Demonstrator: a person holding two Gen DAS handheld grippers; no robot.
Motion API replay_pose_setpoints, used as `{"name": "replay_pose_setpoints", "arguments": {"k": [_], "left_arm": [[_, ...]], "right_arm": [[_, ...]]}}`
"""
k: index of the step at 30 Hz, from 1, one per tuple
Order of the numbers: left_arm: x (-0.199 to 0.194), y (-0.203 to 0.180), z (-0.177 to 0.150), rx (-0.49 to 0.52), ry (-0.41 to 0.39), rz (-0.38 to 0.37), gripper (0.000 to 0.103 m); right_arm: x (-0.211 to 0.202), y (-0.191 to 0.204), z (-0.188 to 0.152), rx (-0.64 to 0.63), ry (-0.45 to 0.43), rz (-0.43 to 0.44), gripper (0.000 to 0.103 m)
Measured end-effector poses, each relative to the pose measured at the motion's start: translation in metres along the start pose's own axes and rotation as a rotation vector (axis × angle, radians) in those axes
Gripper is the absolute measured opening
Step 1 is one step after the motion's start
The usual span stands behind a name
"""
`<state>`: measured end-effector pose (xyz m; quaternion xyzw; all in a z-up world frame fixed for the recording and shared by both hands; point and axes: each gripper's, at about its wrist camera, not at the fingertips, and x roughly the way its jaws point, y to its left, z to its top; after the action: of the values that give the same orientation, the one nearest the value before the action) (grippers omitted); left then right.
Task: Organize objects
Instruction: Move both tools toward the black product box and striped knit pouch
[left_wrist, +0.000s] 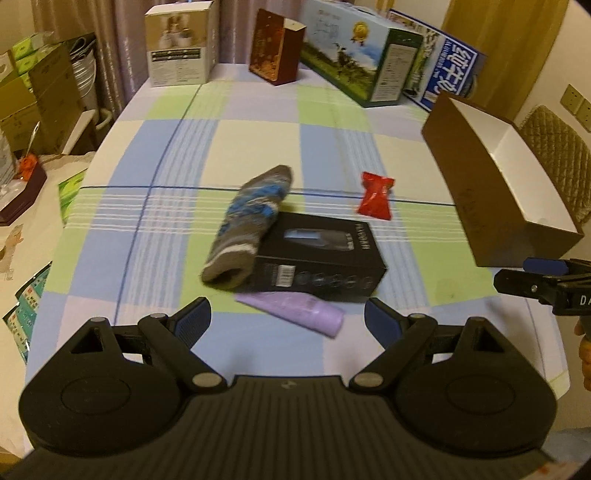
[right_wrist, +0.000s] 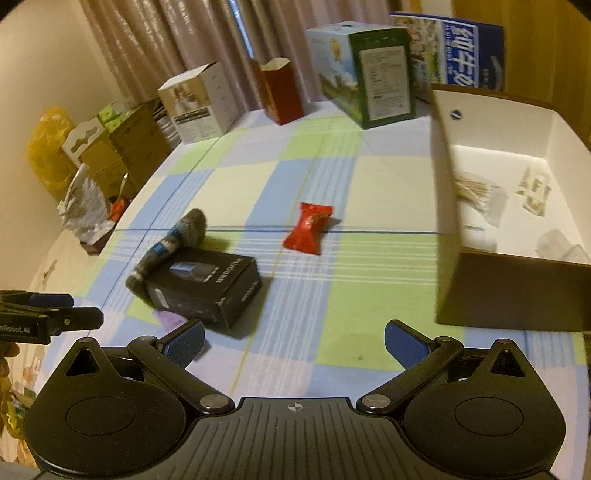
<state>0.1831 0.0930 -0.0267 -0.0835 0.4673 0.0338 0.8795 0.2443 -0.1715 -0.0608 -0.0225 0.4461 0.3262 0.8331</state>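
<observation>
Over a table spread with a checked cloth in pale blue, green and cream (left_wrist: 258, 147), the left gripper (left_wrist: 287, 317) hangs with its blue-padded jaws spread wide and nothing between them, pointing down at a small pile near the table's front edge. That pile is a flat black cardboard box with a product picture on its lid (left_wrist: 317, 258), a rolled grey sock with blue and white stripes (left_wrist: 251, 225) leaning with one end up on the box's far left corner, and a soft lilac plastic pouch (left_wrist: 295, 308) lying partly under the box's near side, just ahead of the left gripper's fingers. A red crinkled sweet wrapper (left_wrist: 376, 195) lies alone on the cloth, apart from the pile on the right. The right gripper (right_wrist: 294, 341) is likewise wide apart and empty, hovering over bare cloth between the black box and a large brown open carton with a white inside (right_wrist: 443, 177) standing at the table's right side; in the carton lie a bundle of thin wooden sticks in clear wrap (right_wrist: 476, 192) and some small pale packets (right_wrist: 535, 190). Printed cartons stand along the far edge of the table, in front of a curtain
</observation>
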Motion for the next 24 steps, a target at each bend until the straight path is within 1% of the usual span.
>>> {"name": "replay_pose_setpoints", "arguments": {"k": [4, 8, 12, 17, 18, 21, 24], "left_arm": [[0.006, 0.011, -0.003, 0.002, 0.02, 0.025, 0.088], [0.01, 0.024, -0.005, -0.012, 0.035, 0.025, 0.088], [0.013, 0.032, -0.005, -0.013, 0.04, 0.024, 0.088], [0.021, 0.041, 0.002, 0.001, 0.044, 0.015, 0.087], [0.023, 0.042, 0.003, 0.003, 0.044, 0.012, 0.087], [0.031, 0.043, 0.012, 0.022, 0.043, -0.003, 0.087], [0.04, 0.042, 0.021, 0.044, 0.043, -0.01, 0.087]], "right_arm": [[0.015, 0.016, -0.002, -0.042, 0.015, 0.019, 0.101], [0.03, 0.027, -0.002, -0.052, 0.029, 0.021, 0.101], [0.042, 0.029, 0.002, -0.055, 0.024, -0.007, 0.101], [0.05, 0.027, 0.01, -0.073, -0.003, -0.039, 0.1], [0.051, 0.028, 0.011, -0.09, -0.01, -0.041, 0.099], [0.057, 0.035, 0.01, -0.163, -0.018, -0.054, 0.092], [0.066, 0.044, 0.005, -0.279, -0.024, -0.065, 0.086]]}}
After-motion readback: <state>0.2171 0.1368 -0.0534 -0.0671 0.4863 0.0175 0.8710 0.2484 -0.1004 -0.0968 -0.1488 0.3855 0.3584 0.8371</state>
